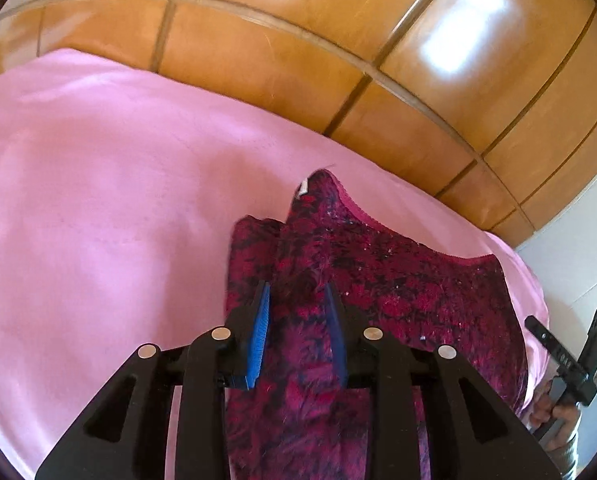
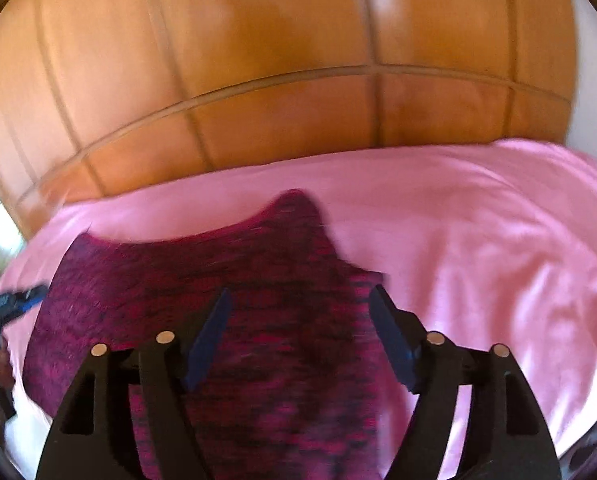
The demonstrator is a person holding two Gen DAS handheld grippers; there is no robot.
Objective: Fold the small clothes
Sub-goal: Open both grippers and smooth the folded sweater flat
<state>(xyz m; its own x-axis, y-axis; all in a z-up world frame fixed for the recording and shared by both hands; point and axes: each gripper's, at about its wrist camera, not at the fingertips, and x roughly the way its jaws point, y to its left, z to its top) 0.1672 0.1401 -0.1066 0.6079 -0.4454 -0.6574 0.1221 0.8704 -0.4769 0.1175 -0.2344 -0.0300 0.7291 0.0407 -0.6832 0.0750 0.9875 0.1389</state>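
Left gripper [image 1: 298, 292] — blue fingers close together, nipping fabric between them; right gripper [image 2: 300, 300] — fingers spread wide, holding nothing.

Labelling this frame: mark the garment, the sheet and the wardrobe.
garment [image 1: 398, 280]: left wrist view, on its fuzzy magenta middle.
sheet [image 1: 98, 200]: left wrist view, on a bare pink stretch left of the garment.
wardrobe [image 2: 278, 40]: right wrist view, on a wooden door panel.
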